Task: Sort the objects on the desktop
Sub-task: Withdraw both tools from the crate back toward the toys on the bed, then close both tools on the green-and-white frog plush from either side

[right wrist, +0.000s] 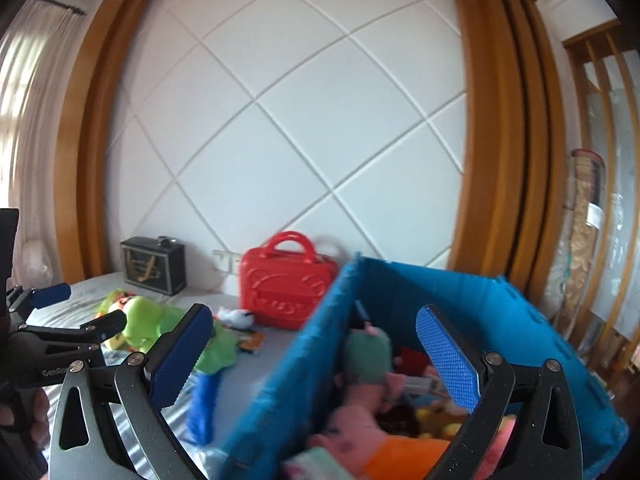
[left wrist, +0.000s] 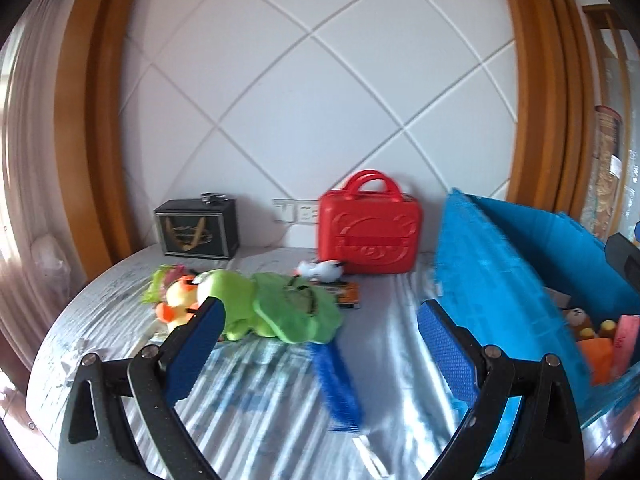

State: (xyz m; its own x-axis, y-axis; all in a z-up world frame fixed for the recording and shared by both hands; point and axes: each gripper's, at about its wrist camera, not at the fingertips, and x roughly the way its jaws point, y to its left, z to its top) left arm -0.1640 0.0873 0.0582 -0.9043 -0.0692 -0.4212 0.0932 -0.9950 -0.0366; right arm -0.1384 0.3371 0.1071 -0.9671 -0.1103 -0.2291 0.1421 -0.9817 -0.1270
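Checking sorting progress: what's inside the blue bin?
The blue bin holds soft toys: a green-grey plush, a pink plush, something orange. Lower layers are covered.

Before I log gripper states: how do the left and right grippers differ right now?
The left gripper hangs over the table, toward the green plush; the right gripper hangs over the blue bin of toys. The left faces loose items; the right faces stored ones. Both are open and empty, with blue pads.

blue bin (right wrist: pixel 472 296), red case (left wrist: pixel 370 236), green plush (left wrist: pixel 276 304), white diamond-lined wall (left wrist: pixel 320 100)
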